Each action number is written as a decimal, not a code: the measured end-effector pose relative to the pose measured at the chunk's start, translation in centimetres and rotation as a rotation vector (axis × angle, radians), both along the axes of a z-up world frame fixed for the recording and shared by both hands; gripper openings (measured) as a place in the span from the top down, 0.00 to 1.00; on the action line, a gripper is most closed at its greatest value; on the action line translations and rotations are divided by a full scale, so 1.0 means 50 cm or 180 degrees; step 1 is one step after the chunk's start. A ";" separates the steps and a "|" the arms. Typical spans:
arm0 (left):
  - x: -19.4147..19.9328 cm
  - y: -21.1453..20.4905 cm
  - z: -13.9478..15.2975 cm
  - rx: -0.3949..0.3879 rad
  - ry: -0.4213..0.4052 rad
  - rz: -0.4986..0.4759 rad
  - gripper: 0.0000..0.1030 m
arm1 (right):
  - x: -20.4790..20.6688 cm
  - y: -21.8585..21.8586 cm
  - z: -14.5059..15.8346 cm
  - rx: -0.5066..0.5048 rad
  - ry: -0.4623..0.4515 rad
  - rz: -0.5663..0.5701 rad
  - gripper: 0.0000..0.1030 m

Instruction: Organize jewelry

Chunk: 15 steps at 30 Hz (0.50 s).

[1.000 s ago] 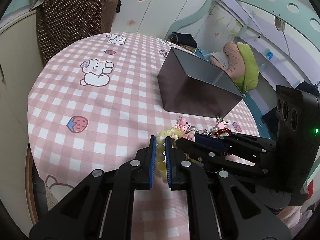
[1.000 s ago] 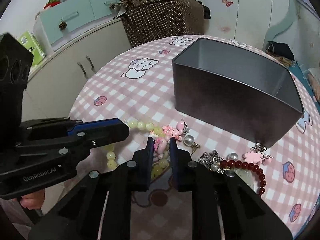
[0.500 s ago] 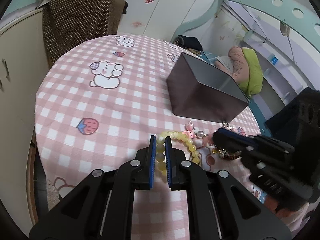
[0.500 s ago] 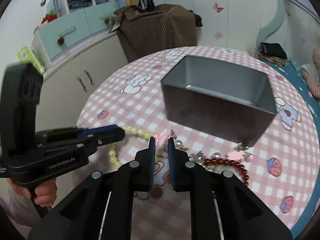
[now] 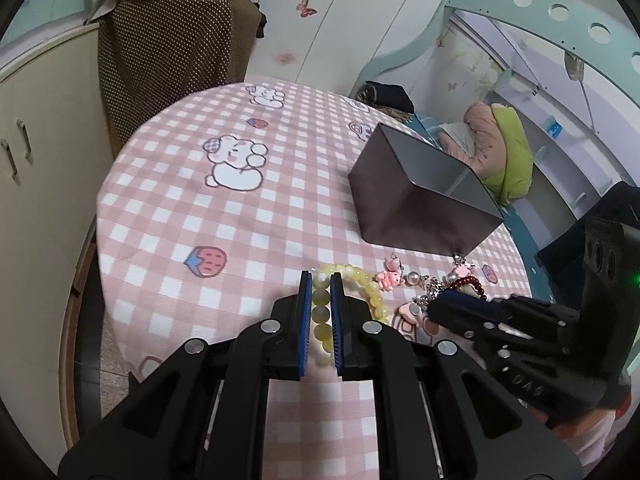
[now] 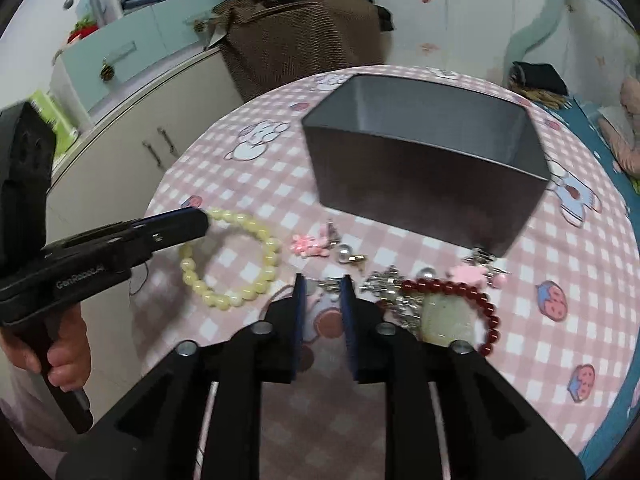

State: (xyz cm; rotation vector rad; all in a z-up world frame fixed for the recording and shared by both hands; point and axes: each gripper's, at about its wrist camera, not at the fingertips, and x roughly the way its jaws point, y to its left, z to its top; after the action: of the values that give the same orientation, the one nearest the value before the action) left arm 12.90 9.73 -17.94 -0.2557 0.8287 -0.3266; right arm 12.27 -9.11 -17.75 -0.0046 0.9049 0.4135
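Observation:
My left gripper point(image 5: 321, 280) is shut on a yellow bead bracelet point(image 5: 321, 299), whose loop lies on the pink checked tablecloth point(image 5: 248, 216). From the right wrist view, the left gripper point(image 6: 198, 222) pinches the far-left part of the bracelet point(image 6: 236, 300). My right gripper point(image 6: 323, 283) hovers low over the cloth. Its jaws are opening and the pads press on nothing. Just beyond them lie a pink charm point(image 6: 308, 245), pearl earrings point(image 6: 344, 254), silver pieces and a dark red bead bracelet point(image 6: 472, 292). The grey open box point(image 6: 420, 184) stands behind the pile.
A pale green pendant point(image 6: 444, 316) lies inside the red bracelet. A brown dotted cloth point(image 5: 172, 52) hangs over a cabinet behind the table. The round table's edge runs close on the left, and a bed with clothes is on the right.
The right gripper, shut at the pink charm before, has backed off with its jaws parted; the charm lies on the cloth. The yellow bracelet now lies apart from the pile.

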 end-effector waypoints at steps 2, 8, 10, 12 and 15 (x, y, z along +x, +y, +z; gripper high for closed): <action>-0.002 0.003 0.004 0.0006 -0.0025 0.0008 0.91 | -0.007 -0.024 0.015 -0.0053 -0.0137 -0.0135 0.48; 0.001 -0.001 0.008 0.0037 -0.0055 -0.0002 0.91 | 0.000 -0.083 0.008 -0.0227 -0.0122 -0.0426 0.49; 0.000 -0.006 0.007 0.0045 -0.0050 -0.0018 0.91 | 0.003 -0.095 -0.002 -0.0198 -0.0056 -0.0470 0.53; 0.001 -0.009 0.006 0.0059 -0.0049 -0.0025 0.91 | 0.005 -0.109 -0.008 -0.0137 -0.0030 -0.0581 0.54; 0.000 -0.010 0.006 0.0067 -0.0055 -0.0035 0.91 | 0.008 -0.132 -0.011 -0.0022 0.0054 -0.0713 0.60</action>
State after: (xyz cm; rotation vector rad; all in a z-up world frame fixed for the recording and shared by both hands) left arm 12.90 9.22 -17.63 -0.2284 0.8165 -0.3298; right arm 12.68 -15.71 -18.31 0.0934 0.9126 0.2021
